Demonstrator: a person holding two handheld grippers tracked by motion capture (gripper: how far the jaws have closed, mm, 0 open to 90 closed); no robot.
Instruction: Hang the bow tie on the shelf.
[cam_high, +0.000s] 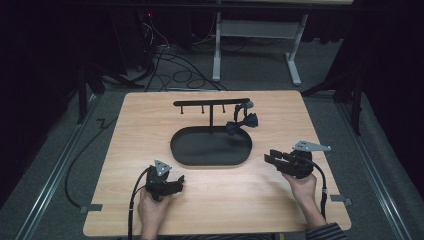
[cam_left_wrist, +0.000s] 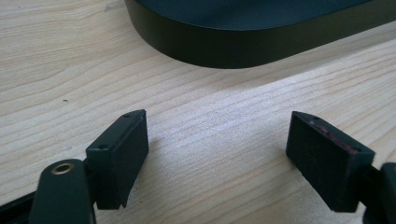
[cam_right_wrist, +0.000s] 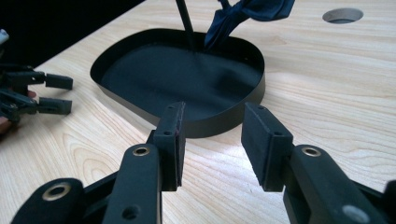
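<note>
No readable text, label, brand, number or sign anywhere in the three views.
</note>
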